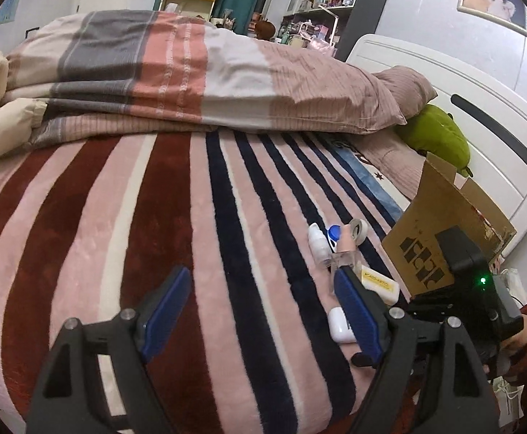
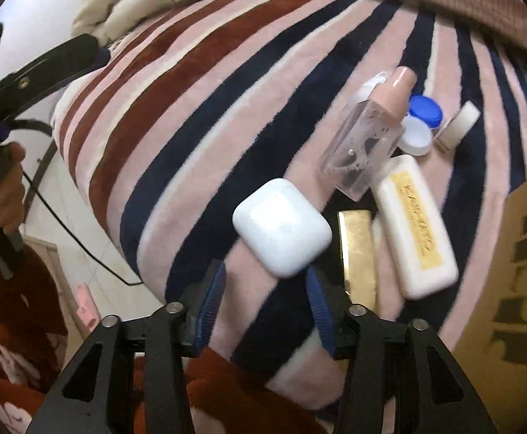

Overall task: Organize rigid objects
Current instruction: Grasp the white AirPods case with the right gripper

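Note:
Small rigid objects lie in a cluster on the striped blanket [image 2: 191, 115]. In the right wrist view I see a white earbud case [image 2: 281, 226], a gold bar-shaped case [image 2: 357, 249], a white case with a yellow label [image 2: 413, 224], a clear bottle with a pink cap [image 2: 368, 137], a blue-and-white lens case [image 2: 420, 126] and a small white tube [image 2: 458, 126]. My right gripper [image 2: 265, 278] is open, just short of the earbud case. My left gripper [image 1: 259, 289] is open and empty over the blanket, left of the cluster [image 1: 339, 249].
A cardboard box [image 1: 440, 231] stands open to the right of the cluster, also at the right edge of the right wrist view [image 2: 516, 271]. A folded quilt [image 1: 191, 72], a green plush [image 1: 437, 133] and the white headboard [image 1: 480, 115] lie beyond.

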The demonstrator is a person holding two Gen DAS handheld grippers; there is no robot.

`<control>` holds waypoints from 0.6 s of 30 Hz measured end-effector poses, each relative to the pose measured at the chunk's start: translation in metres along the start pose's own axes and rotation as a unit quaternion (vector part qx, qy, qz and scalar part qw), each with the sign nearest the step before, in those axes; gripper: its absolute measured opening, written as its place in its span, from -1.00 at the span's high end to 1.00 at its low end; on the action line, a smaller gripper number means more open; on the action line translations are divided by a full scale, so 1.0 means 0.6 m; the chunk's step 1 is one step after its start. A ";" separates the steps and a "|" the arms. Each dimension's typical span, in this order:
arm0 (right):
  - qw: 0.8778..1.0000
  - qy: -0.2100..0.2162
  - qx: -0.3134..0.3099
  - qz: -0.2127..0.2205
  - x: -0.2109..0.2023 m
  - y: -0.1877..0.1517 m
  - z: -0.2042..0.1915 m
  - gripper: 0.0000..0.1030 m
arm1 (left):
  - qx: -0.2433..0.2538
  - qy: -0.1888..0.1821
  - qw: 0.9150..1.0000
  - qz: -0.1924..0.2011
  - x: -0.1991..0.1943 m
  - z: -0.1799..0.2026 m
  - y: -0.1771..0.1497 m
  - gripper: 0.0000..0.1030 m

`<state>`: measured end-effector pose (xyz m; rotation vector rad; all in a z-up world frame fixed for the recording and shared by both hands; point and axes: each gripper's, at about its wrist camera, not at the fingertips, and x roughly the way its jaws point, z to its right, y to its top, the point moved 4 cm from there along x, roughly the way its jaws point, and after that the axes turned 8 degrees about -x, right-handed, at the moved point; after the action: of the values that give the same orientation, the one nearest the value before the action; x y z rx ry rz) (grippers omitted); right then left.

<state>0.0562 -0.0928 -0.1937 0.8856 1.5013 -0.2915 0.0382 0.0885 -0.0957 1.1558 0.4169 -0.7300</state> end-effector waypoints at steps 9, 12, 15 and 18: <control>0.999 -0.028 -0.034 0.014 0.016 0.051 -0.023 -0.23 | -0.007 0.008 1.000 0.003 0.000 -0.007 0.003 -0.54; 0.998 -0.037 -0.040 0.013 0.024 0.062 -0.024 -0.23 | -0.009 0.013 1.000 0.000 0.002 -0.011 0.001 -0.54; 0.996 -0.064 -0.054 0.013 0.023 0.064 -0.024 -0.06 | -0.010 0.016 1.000 -0.003 0.004 -0.011 -0.001 -0.54; 0.994 -0.082 -0.065 0.020 0.024 0.067 -0.029 0.04 | -0.009 0.017 1.000 -0.006 0.005 -0.010 -0.001 -0.54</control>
<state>0.0717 -0.0495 -0.1911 0.7673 1.3333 -0.2288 0.0403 0.0930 -0.1004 1.1509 0.4580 -0.7155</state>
